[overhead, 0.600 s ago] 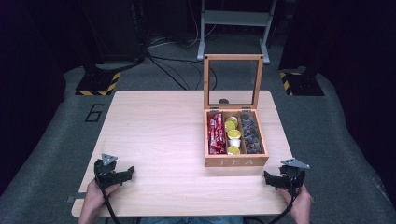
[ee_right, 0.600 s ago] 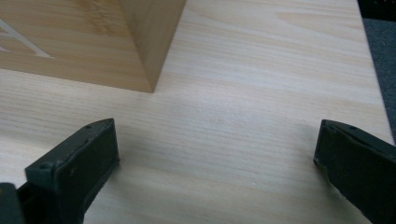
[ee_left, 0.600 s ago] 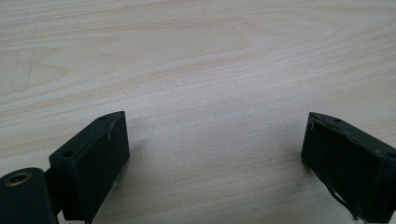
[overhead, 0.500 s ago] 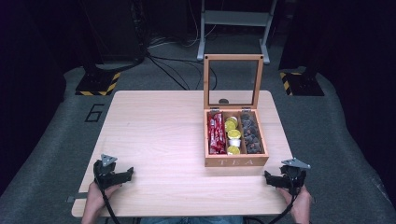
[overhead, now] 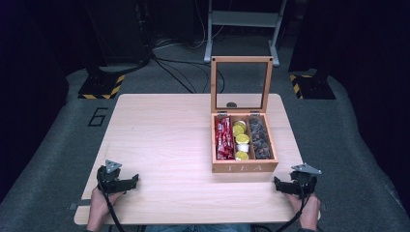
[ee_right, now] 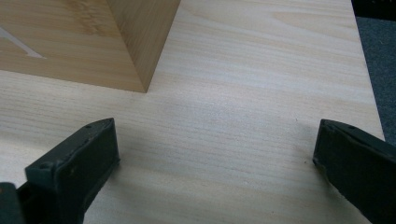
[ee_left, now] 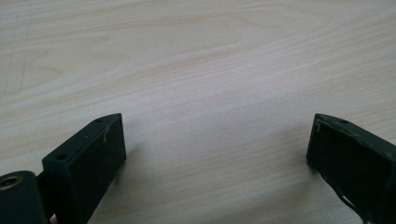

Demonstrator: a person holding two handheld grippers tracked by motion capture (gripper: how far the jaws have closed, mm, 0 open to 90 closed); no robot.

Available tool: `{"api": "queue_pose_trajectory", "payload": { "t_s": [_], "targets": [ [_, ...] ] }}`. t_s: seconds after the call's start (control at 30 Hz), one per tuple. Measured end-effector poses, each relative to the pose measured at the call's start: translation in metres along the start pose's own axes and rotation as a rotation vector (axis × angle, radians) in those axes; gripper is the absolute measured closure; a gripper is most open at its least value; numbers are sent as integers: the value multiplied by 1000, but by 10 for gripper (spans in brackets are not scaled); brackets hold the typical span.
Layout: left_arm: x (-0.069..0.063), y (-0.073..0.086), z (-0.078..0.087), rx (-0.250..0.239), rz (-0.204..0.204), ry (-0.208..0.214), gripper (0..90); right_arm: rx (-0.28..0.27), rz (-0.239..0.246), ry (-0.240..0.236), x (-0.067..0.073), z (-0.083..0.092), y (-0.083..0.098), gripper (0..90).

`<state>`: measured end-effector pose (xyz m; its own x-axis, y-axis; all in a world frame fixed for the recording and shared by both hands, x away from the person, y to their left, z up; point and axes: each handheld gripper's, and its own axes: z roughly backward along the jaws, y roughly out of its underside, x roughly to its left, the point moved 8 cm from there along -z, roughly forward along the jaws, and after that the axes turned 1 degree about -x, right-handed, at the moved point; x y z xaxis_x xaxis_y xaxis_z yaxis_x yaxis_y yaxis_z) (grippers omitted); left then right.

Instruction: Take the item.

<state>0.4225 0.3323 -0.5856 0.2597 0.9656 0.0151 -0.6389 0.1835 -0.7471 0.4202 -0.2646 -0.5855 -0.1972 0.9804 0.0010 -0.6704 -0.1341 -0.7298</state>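
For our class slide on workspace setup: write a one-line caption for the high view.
Open wooden tea box on a table, left tool and right tool open near the front edge.

The surface (overhead: 159,145) is pale wood with fine grain. The box (overhead: 244,166) is honey-brown with white "TEA" lettering, holding red packets (overhead: 223,137) left, yellow-topped cups (overhead: 240,140) in the middle and dark grey pieces (overhead: 260,137) right. Each hand-held gripper is black: left (overhead: 134,180), right (overhead: 276,183).
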Motion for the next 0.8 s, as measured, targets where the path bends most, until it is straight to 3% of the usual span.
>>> {"api": "queue_pose_trajectory", "payload": {
  "t_s": [0.2, 0.27, 0.4, 0.7, 0.8],
  "targets": [
    [-4, -4, -1, 18, -53, 3, 63, 2, 4, -3, 0, 0, 0, 0],
    [-6, -7, -1, 16, -87, -7, 68, 2, 5, -3, 0, 0, 0, 0],
    [-14, -10, -1, 14, -98, 35, 71, 4, 5, -6, 0, 0, 0, 0],
    [-20, -25, 3, 7, -140, 70, 70, 3, 5, -7, 0, 0, 0, 0],
    [-25, -34, 5, -15, -127, 101, 69, 2, 5, -7, 0, 0, 0, 0]
  ]
}}
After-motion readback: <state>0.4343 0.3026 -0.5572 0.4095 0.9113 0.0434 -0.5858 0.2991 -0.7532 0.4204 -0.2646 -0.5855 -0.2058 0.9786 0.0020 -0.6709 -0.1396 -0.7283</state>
